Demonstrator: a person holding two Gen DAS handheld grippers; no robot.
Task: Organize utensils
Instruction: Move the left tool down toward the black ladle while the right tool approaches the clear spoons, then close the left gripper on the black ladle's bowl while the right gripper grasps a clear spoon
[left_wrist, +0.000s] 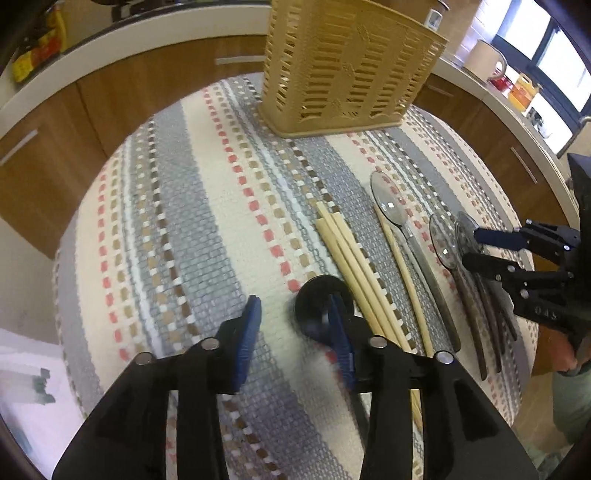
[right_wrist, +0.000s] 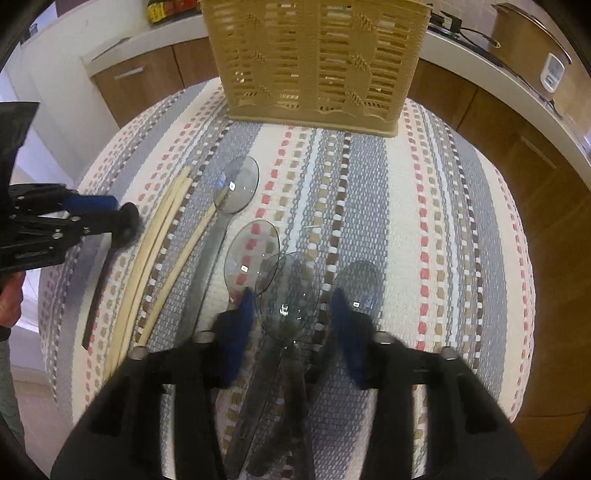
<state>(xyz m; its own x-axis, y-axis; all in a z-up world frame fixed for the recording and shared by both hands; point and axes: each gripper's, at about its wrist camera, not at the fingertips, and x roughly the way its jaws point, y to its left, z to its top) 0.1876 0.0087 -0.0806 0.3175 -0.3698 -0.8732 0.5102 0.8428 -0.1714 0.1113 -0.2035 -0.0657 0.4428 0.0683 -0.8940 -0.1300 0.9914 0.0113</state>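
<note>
A tan slotted utensil basket (left_wrist: 343, 70) (right_wrist: 317, 62) stands at the far side of a striped woven mat (left_wrist: 207, 229) (right_wrist: 406, 221). Pale chopsticks (left_wrist: 354, 266) (right_wrist: 155, 243), a black spoon (left_wrist: 319, 306) (right_wrist: 125, 225) and several clear grey plastic spoons (left_wrist: 391, 199) (right_wrist: 290, 291) lie on the mat. My left gripper (left_wrist: 295, 325) is open, its right finger over the black spoon's bowl. My right gripper (right_wrist: 291, 317) is open, its fingers on either side of a clear spoon's bowl, low over the mat.
Wooden cabinets with a white counter (left_wrist: 147, 40) curve behind the mat. A cream pot (left_wrist: 484, 59) and bottles stand on the counter at right. The left part of the mat (left_wrist: 147, 258) holds no utensils.
</note>
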